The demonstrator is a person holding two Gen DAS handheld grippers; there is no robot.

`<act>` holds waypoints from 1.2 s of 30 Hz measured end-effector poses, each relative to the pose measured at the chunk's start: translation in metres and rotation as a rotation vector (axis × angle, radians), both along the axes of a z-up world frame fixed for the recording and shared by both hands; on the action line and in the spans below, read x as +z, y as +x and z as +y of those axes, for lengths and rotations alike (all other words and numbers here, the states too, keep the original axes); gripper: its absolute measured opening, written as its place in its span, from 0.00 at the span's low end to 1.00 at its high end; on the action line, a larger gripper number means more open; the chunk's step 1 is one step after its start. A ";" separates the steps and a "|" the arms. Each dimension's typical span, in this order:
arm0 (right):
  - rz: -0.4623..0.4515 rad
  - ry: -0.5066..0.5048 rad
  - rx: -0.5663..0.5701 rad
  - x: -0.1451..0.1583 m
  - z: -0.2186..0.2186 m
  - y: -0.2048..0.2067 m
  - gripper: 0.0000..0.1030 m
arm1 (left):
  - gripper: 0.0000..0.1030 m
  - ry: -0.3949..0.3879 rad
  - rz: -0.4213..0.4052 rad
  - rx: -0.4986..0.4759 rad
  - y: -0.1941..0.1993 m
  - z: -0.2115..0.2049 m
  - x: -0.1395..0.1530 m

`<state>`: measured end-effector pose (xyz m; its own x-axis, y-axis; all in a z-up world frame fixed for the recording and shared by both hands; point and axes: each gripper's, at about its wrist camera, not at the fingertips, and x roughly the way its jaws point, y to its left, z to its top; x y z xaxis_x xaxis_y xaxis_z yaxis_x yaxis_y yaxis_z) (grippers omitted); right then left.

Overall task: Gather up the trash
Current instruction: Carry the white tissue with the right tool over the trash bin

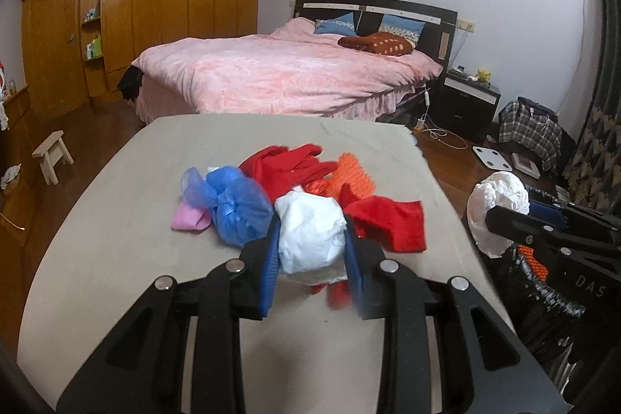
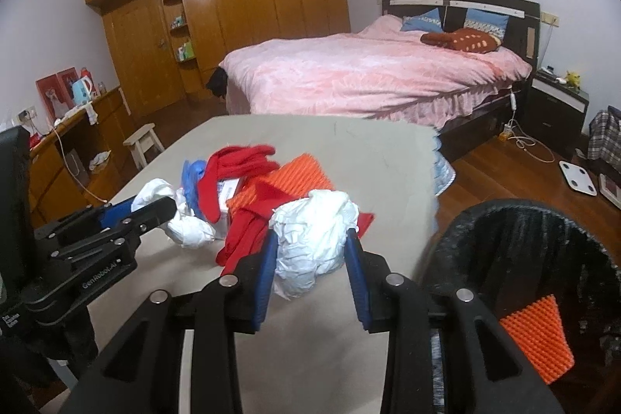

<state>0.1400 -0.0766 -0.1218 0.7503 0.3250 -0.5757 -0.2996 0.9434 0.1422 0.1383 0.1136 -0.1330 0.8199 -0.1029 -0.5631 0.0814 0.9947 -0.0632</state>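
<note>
My left gripper [image 1: 312,239] is shut on a crumpled white paper wad [image 1: 310,235] just above the beige table [image 1: 116,239]; it also shows in the right wrist view [image 2: 170,216]. My right gripper [image 2: 310,243] is shut on a second white paper wad [image 2: 314,239], held near the table's right edge; this wad also shows in the left wrist view [image 1: 498,208]. On the table lie a blue plastic bag [image 1: 236,208], red cloths [image 1: 295,161], an orange ridged piece [image 1: 353,177] and a pink scrap [image 1: 188,218].
A black bin [image 2: 516,258] stands off the table's right side with an orange ridged piece [image 2: 539,336] inside. A pink bed [image 1: 287,72] is behind the table. A small stool [image 1: 52,154], wardrobes, a nightstand and floor clutter surround it.
</note>
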 end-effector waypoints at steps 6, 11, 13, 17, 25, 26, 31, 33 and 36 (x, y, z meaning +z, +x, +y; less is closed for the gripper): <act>-0.032 0.012 -0.060 0.015 -0.027 -0.005 0.34 | 0.28 -0.004 -0.031 -0.046 -0.002 -0.021 0.016; -0.042 0.012 -0.126 0.021 -0.056 -0.011 0.34 | 0.28 -0.009 -0.046 -0.103 -0.003 -0.046 0.024; -0.044 0.008 -0.156 0.022 -0.067 -0.014 0.34 | 0.28 -0.014 -0.050 -0.126 -0.004 -0.057 0.026; -0.045 0.000 -0.209 0.023 -0.090 -0.021 0.34 | 0.28 -0.022 -0.054 -0.177 -0.004 -0.081 0.029; -0.047 -0.012 -0.322 0.025 -0.140 -0.033 0.34 | 0.28 -0.030 -0.064 -0.290 0.000 -0.136 0.031; -0.049 -0.015 -0.335 0.025 -0.146 -0.035 0.34 | 0.28 -0.031 -0.065 -0.304 0.000 -0.143 0.031; -0.052 -0.028 -0.381 0.025 -0.171 -0.044 0.34 | 0.28 -0.034 -0.070 -0.358 0.002 -0.173 0.030; -0.050 -0.031 -0.401 0.023 -0.181 -0.046 0.34 | 0.28 -0.037 -0.069 -0.377 0.004 -0.184 0.028; -0.045 -0.032 -0.427 0.021 -0.194 -0.048 0.34 | 0.28 -0.037 -0.065 -0.407 0.007 -0.200 0.026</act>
